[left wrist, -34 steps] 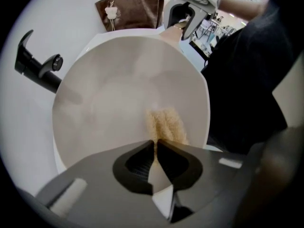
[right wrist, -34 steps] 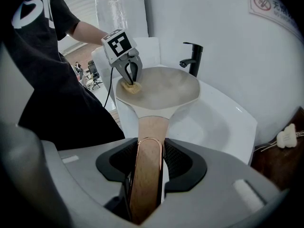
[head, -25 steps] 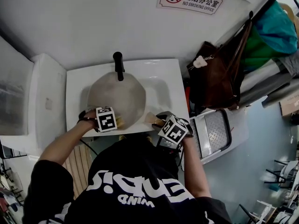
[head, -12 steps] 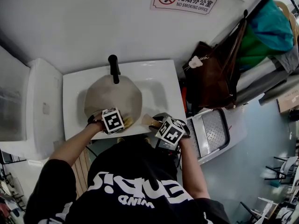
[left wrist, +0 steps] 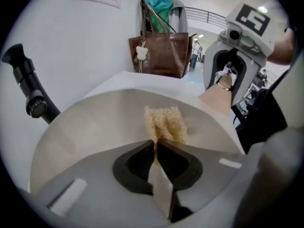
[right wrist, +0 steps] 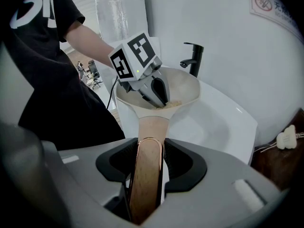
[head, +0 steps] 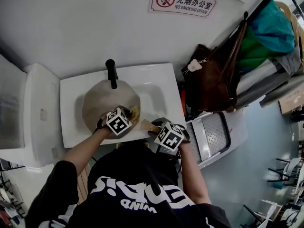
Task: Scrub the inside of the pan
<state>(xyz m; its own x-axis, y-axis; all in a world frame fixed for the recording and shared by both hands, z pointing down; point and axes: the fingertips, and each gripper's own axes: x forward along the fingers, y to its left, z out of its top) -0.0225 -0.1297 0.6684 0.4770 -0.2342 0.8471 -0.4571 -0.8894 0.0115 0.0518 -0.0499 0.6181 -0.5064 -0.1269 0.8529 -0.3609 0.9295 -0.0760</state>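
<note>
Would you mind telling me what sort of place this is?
Probably a wash corner in an office: a white washbasin with a black tap, a wall sign reading NO SMOKING OFFICE, and a brown bag hanging beside it.

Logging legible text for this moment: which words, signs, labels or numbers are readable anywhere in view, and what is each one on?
"无烟办公室 NO SMOKING OFFICE", beside a no-smoking symbol: sign on the wall above the sink.
Same sign in both gripper views: cut off and too blurred to read.
Large white print on the person's black shirt: seen upside down, not reliably readable.
The two marker cubes: square patterns only, no words.
</note>
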